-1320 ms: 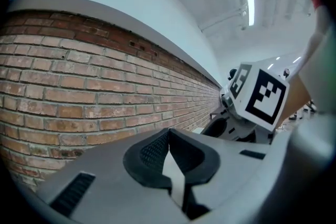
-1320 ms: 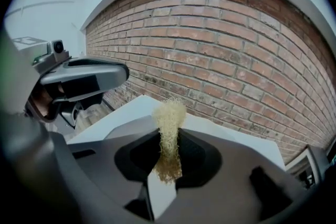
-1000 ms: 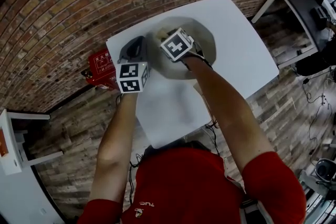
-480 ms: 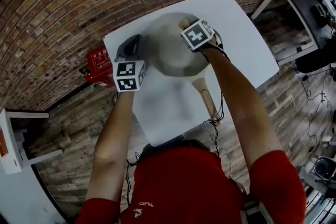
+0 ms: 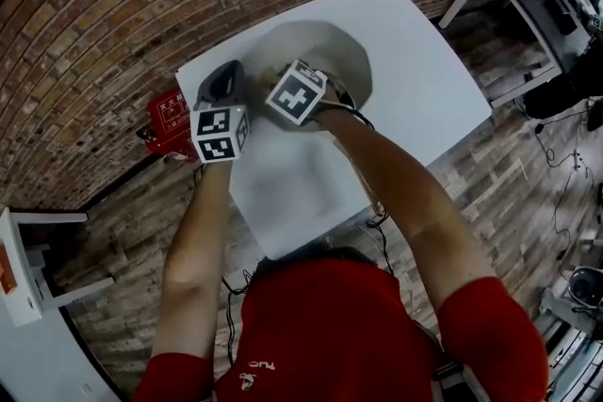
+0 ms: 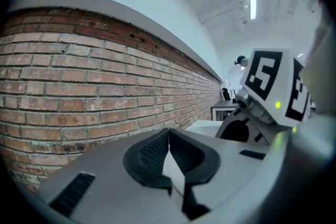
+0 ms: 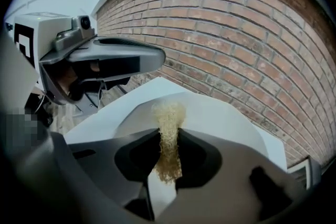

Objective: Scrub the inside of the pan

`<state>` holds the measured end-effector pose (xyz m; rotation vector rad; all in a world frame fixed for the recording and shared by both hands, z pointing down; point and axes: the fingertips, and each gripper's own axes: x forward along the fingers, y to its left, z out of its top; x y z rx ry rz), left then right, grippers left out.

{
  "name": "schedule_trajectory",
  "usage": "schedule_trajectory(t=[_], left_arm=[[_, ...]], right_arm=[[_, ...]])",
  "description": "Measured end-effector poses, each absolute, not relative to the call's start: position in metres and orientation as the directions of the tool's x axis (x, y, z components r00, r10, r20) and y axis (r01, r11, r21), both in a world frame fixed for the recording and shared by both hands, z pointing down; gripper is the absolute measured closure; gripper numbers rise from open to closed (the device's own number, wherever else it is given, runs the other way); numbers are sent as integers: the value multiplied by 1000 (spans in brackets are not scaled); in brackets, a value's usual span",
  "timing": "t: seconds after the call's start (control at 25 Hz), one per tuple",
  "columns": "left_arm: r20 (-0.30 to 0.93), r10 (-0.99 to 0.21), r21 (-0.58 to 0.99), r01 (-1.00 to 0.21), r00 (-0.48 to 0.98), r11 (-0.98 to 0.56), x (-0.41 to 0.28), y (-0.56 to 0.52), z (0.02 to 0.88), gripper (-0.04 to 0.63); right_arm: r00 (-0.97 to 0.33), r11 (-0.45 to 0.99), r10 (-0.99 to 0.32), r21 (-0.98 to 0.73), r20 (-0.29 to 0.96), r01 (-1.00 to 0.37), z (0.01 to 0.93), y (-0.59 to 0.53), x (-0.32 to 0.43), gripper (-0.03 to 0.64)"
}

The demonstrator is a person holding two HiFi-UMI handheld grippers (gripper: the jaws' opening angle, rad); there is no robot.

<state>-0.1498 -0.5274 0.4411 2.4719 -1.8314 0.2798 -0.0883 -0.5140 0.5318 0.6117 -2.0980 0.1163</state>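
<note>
**Scrubbing stroke: pad contact and pan restraint**

Findings. The right gripper [image 7: 168, 141] has its jaws pinched on a tan, fibrous scrub pad [image 7: 168, 113]. The pad's free tip sticks out past the jaws and reaches the pale inner surface of the pan [image 7: 226, 118]. The pan sits on the white table [image 5: 415, 108], in the upper middle of the head view, and this gripper is over its lower left part. The left gripper [image 6: 169, 136] has its jaws pressed together with nothing between them. It is just beside the pan's left rim, but contact with the rim cannot be confirmed.

Assessment. Nothing visibly restrains the pan, so a hard sideways stroke would likely slide it across the table.

Recommendations.
- Press the pad tip down moderately.
- Work in short, overlapping circles from the floor of the pan out to its wall.
- Direct the force along the jaws, because only a narrow strip of pad is gripped and cross-drag may fold it or pull it free.
- Brace the rim with the closed left gripper to steady the pan.
</note>
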Motion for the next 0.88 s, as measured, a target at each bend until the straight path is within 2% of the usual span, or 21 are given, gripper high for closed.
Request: schedule_trajectory(t=[0.2, 0.64, 0.76, 0.88], left_arm=[[174, -944, -61, -954, 280, -294, -153, -526, 442, 580], [189, -942, -58, -954, 278, -293, -161, -516, 447, 581], [191, -939, -61, -951, 287, -303, -158, -514, 447, 580], [189, -939, -64, -950, 288, -305, -156, -513, 445, 581]], right_arm=[[-396, 872, -363, 157, 843, -464, 547, -515, -75, 530], [-226, 767, -450, 244, 864, -594, 544, -548, 26, 531], [-227, 754, -465, 249, 856, -608, 535, -544, 32, 530], [-287, 785, -455, 227, 843, -576, 525, -527, 9, 531]])
